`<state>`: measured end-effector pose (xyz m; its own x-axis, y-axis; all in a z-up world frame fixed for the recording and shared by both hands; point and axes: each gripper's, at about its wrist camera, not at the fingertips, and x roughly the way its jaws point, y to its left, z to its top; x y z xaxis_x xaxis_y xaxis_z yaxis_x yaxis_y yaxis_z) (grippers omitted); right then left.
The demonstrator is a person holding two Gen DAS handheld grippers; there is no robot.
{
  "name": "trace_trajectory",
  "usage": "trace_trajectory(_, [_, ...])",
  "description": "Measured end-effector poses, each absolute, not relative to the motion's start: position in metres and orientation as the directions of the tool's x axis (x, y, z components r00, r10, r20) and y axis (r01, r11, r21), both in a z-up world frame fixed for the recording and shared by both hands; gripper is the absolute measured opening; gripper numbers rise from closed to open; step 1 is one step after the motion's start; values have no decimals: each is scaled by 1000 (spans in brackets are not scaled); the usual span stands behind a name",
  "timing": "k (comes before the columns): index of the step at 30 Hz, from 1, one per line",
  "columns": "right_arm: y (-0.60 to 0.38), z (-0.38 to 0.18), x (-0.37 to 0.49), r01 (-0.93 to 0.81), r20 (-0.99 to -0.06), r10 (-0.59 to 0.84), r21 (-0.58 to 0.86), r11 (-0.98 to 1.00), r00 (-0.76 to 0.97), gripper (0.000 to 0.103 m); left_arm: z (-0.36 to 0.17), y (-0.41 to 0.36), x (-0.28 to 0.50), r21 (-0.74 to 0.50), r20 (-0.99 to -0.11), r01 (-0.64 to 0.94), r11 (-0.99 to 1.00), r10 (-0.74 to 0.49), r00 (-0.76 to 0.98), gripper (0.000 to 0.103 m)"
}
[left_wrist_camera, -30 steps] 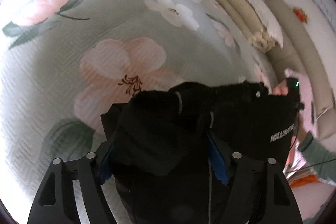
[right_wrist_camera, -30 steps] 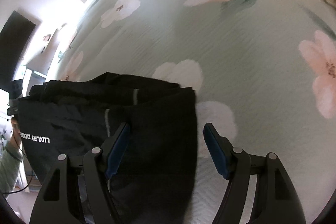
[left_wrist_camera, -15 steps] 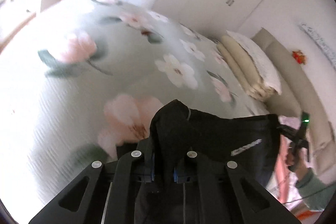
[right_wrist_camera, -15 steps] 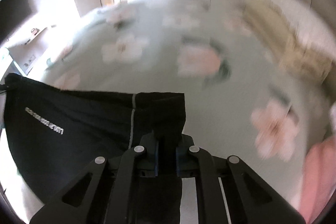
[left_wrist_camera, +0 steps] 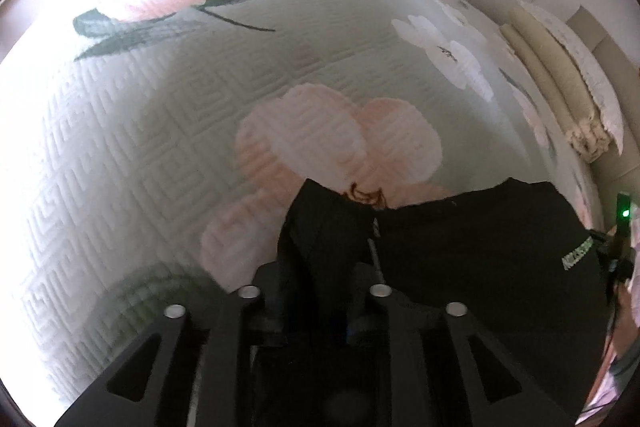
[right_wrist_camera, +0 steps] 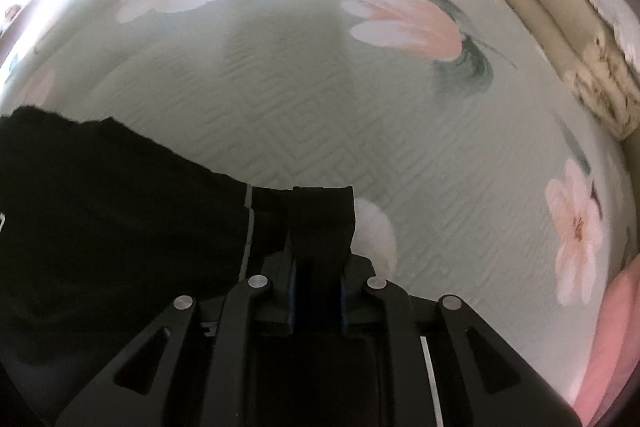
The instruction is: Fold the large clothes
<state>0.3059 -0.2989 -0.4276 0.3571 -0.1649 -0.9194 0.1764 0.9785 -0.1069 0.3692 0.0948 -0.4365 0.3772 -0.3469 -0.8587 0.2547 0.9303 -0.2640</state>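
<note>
Two claws, both clamped on one black fabric garment w/ white lettering (left_wrist_camera: 480, 259): left claw (left_wrist_camera: 320, 291) pinches a bunched corner, right claw (right_wrist_camera: 318, 267) an edge by the grey seam. Garment hangs stretched btwn them above the pale-green quilted floral bedspread (right_wrist_camera: 320, 99); folded beige bedding (left_wrist_camera: 560, 99) near the headboard.

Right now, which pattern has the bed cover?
Pale green quilted bed cover with pink and white flowers; right wrist view.
</note>
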Motion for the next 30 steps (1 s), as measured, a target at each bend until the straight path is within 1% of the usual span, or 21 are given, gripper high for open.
trace_trajectory(1, [-303, -427, 308, 186, -923, -161, -100, 977, 349, 19, -435, 100, 372, -280, -856, 248, 928, -358, 373, 34])
trace_trajectory(2, [-306, -426, 309, 198, -927, -157, -93, 976, 341, 22, -433, 107, 374, -293, -855, 230, 928, -362, 370, 50])
trace_trajectory(3, [-311, -424, 310, 209, -932, -144, -76, 975, 334, 33, -428, 120, 376, -298, -859, 183, 937, -346, 377, 64])
trace_trajectory(4, [-319, -422, 309, 225, -936, -126, -52, 973, 328, 42, -422, 131, 377, -307, -851, 150, 940, -342, 399, 65])
trace_trajectory(6, [-337, -409, 300, 272, -933, -69, 32, 962, 354, 44, -402, 163, 371, -359, -818, 104, 927, -367, 443, 65])
trace_trajectory(8, [-351, -383, 282, 319, -905, -29, 120, 940, 424, 47, -382, 182, 361, -326, -819, 67, 943, -317, 479, 64])
trace_trajectory(9, [-353, -366, 267, 336, -889, -27, 145, 931, 458, 52, -370, 188, 352, -288, -817, 57, 956, -277, 506, 62])
trace_trajectory(11, [-347, -342, 245, 328, -866, -31, 156, 932, 498, 52, -351, 196, 334, -273, -806, 58, 960, -261, 531, 61])
trace_trajectory(14, [-317, -307, 205, 267, -841, -25, 143, 953, 540, 52, -324, 175, 289, -280, -779, 139, 950, -309, 546, 61])
trace_trajectory(18, [-268, -294, 161, 179, -842, 65, 189, 966, 535, 52, -312, 117, 222, -230, -774, 285, 931, -352, 526, 61])
trace_trajectory(20, [-234, -298, 145, 127, -847, 103, 197, 972, 522, 52, -316, 78, 178, -182, -774, 349, 919, -353, 526, 61])
trace_trajectory(22, [-196, -308, 133, 63, -858, 90, 140, 988, 506, 52, -326, 53, 149, -181, -780, 378, 908, -367, 507, 63])
trace_trajectory(23, [-178, -317, 130, 35, -865, 85, 118, 992, 494, 52, -339, 36, 134, -168, -797, 394, 904, -360, 486, 63])
trace_trajectory(26, [-157, -352, 134, 43, -902, 56, 83, 996, 427, 52, -377, 14, 117, -104, -855, 387, 916, -281, 436, 64])
trace_trajectory(28, [-150, -384, 139, 22, -927, 31, 42, 999, 374, 52, -407, 16, 124, -152, -887, 333, 931, -277, 370, 64])
trace_trajectory(30, [-157, -409, 140, 37, -920, 73, 94, 995, 384, 52, -428, 29, 135, -263, -876, 275, 924, -349, 333, 64])
